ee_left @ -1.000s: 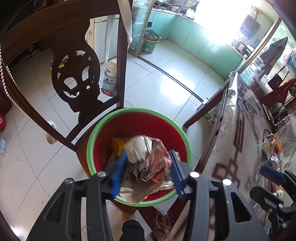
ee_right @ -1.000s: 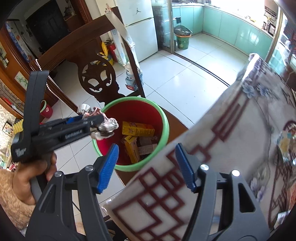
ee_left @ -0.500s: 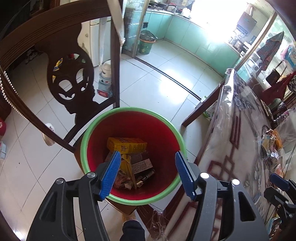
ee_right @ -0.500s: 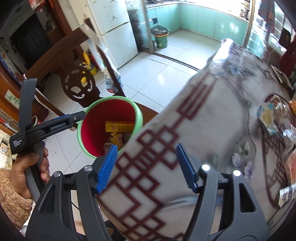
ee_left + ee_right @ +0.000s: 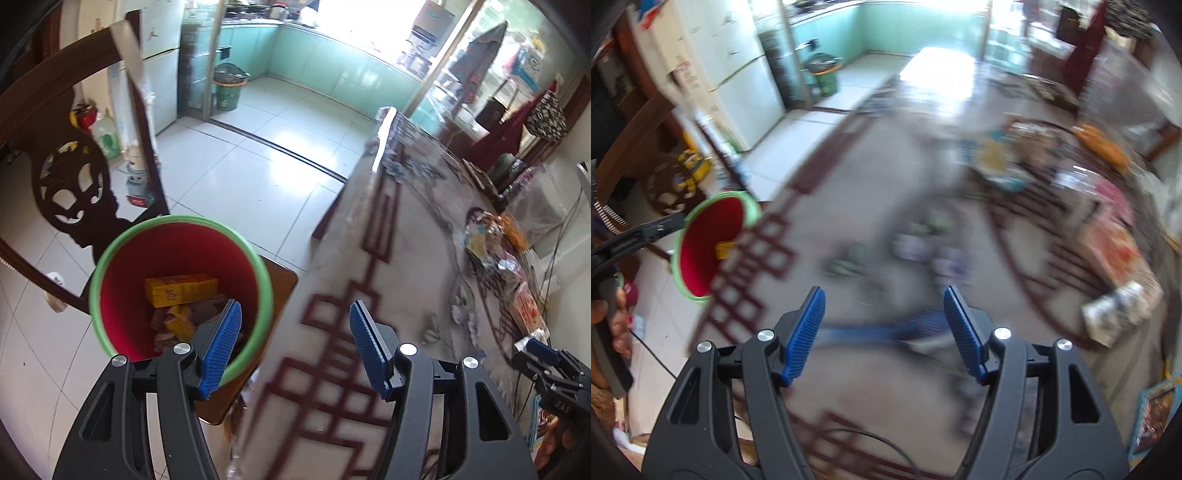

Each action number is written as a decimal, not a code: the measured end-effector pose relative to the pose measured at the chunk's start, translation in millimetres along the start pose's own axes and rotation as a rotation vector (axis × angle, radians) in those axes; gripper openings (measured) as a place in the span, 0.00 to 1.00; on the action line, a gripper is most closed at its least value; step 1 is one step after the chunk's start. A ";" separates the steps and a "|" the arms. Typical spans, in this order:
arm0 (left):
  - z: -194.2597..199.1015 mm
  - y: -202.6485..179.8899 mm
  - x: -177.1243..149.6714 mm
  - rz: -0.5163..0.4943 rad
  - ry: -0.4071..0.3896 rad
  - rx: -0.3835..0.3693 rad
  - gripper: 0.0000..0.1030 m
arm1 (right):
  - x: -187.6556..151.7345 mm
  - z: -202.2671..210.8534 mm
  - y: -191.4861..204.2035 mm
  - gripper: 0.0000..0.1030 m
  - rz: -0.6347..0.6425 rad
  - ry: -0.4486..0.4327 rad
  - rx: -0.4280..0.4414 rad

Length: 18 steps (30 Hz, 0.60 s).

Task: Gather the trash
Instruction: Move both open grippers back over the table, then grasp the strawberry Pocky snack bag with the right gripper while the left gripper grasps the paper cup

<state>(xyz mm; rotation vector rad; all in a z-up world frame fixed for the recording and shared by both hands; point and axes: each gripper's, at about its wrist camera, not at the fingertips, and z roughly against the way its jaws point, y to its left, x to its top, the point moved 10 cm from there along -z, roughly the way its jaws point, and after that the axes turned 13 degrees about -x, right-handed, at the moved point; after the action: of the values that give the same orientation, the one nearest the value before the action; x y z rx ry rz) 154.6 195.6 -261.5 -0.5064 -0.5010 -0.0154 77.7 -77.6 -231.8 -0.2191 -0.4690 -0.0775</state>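
Observation:
A red bin with a green rim point(image 5: 181, 219) stands on a wooden chair seat and holds a yellow box point(image 5: 181, 290) and other wrappers. My left gripper point(image 5: 295, 310) is open and empty, straddling the bin's right rim and the table edge. The right wrist view is blurred. In it my right gripper point(image 5: 884, 295) hangs over the patterned table point(image 5: 871, 192), its jaws opening with nothing between them. Loose wrappers point(image 5: 1108, 240) and a silvery packet point(image 5: 1119, 314) lie on the table to its right. The bin point(image 5: 701, 240) is at the far left.
A carved dark chair back point(image 5: 74, 184) rises behind the bin. More packets point(image 5: 491, 236) lie along the table's right side, near the right gripper point(image 5: 535, 350). A green kitchen bin point(image 5: 229, 88) and a fridge stand across the tiled floor. A hand point(image 5: 617, 325) holds the left gripper's handle.
The crumpled wrapper left my left gripper and dropped into the bin as its jaws spread. Both grippers then swung right, the right one from the table's corner to over its middle.

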 end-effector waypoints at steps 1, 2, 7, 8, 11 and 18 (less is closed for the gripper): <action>-2.2 -7.2 -1.8 -0.008 0.004 -0.007 0.56 | -2.7 1.0 -18.4 0.65 -0.011 -0.003 -0.026; -5.3 -18.7 -4.2 -0.021 0.007 -0.017 0.56 | -5.5 1.8 -42.6 0.66 -0.025 -0.004 -0.059; -14.7 -79.5 -17.9 -0.100 0.006 -0.079 0.56 | -6.9 -3.7 -146.1 0.66 -0.042 -0.009 -0.187; -16.9 -92.6 -21.7 -0.119 0.006 -0.088 0.56 | -4.9 -7.5 -170.2 0.69 -0.036 -0.005 -0.207; -28.0 -140.0 -38.7 -0.159 0.030 -0.148 0.57 | 1.1 -20.4 -224.3 0.72 -0.006 0.008 -0.227; -58.7 -259.2 -86.3 -0.309 0.100 -0.267 0.61 | 12.6 -88.0 -293.2 0.78 0.079 0.134 -0.139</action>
<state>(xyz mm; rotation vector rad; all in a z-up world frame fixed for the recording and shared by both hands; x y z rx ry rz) 70.3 -68.5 -226.5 -0.6811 -0.4777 -0.4060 91.1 -383.3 -246.3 -0.3663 -0.3209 -0.0470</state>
